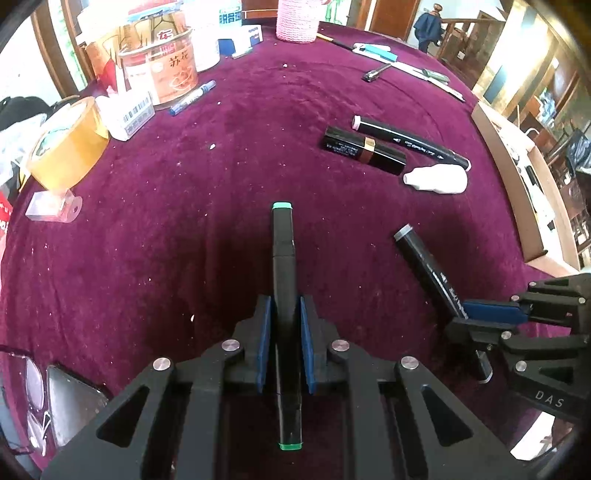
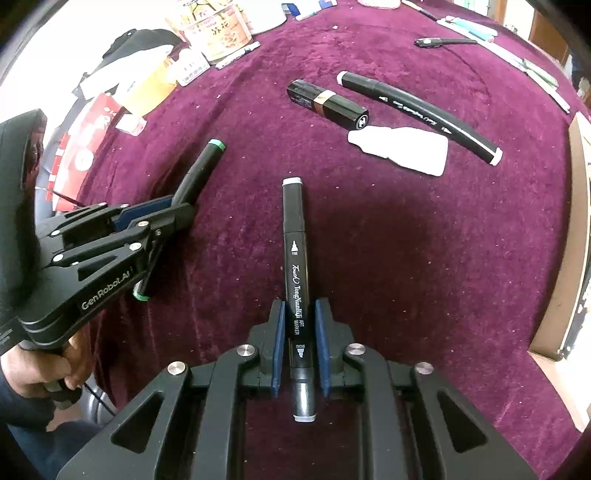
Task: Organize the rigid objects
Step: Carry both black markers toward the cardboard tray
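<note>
My left gripper (image 1: 285,306) is shut on a black marker with green caps (image 1: 282,266), held above the purple cloth and pointing away. It also shows in the right wrist view (image 2: 183,208) at the left. My right gripper (image 2: 298,314) is shut on a black marker with grey caps (image 2: 293,243); in the left wrist view this gripper (image 1: 476,317) is at the right with that marker (image 1: 421,258). On the cloth ahead lie a black lipstick tube (image 2: 327,104), a third black marker (image 2: 417,110) and a small white bottle (image 2: 402,149).
The table has a purple velvet cloth (image 1: 221,166). At far left are a tape roll (image 1: 68,146), a tin can (image 1: 162,70), a blue pen (image 1: 192,98) and a clear box (image 1: 53,205). Glasses (image 1: 35,398) lie at near left. A cardboard box (image 1: 517,177) stands at the right edge. A pink knitted holder (image 1: 297,18) stands at the back.
</note>
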The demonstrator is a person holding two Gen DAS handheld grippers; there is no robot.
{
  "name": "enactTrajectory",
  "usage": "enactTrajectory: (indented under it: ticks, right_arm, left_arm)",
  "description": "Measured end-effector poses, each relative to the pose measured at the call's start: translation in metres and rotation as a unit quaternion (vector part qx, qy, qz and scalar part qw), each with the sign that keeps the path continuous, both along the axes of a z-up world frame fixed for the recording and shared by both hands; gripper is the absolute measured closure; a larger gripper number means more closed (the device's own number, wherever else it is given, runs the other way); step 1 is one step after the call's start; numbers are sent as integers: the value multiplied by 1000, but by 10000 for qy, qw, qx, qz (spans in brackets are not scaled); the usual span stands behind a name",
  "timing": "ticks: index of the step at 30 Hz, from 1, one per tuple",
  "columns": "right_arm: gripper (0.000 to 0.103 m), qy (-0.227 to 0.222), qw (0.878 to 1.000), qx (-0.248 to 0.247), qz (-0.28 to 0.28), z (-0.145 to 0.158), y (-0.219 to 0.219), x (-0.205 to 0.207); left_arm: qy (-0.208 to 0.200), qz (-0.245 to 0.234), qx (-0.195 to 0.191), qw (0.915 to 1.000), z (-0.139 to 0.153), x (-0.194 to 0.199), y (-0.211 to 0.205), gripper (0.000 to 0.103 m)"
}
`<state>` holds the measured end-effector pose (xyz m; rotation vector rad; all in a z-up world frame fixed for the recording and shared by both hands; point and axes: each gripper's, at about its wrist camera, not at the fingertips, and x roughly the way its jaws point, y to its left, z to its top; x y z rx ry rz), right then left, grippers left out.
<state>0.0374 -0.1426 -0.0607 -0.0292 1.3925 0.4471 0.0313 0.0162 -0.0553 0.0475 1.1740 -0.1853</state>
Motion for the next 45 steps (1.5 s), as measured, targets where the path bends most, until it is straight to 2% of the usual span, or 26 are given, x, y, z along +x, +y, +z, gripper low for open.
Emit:
enactTrajectory:
  ticks: [7, 15, 26, 45]
  right_arm:
    - [90, -179, 9997, -172, 33, 1, 9, -5]
    - [90, -264, 9995, -30, -165, 7, -3, -6]
    - [90, -244, 9973, 285, -634, 15, -29, -4]
    - [90, -407, 9865, 701, -1424, 35, -86, -5]
  left_arm:
    - [9, -63, 79, 9999, -1, 0, -2, 90]
    - [-89, 79, -252, 9996, 2, -6, 3, 91]
    - [-333, -224, -416, 9983, 26, -5, -23, 91]
    - [-474, -775, -492, 9947, 49, 6, -72, 91]
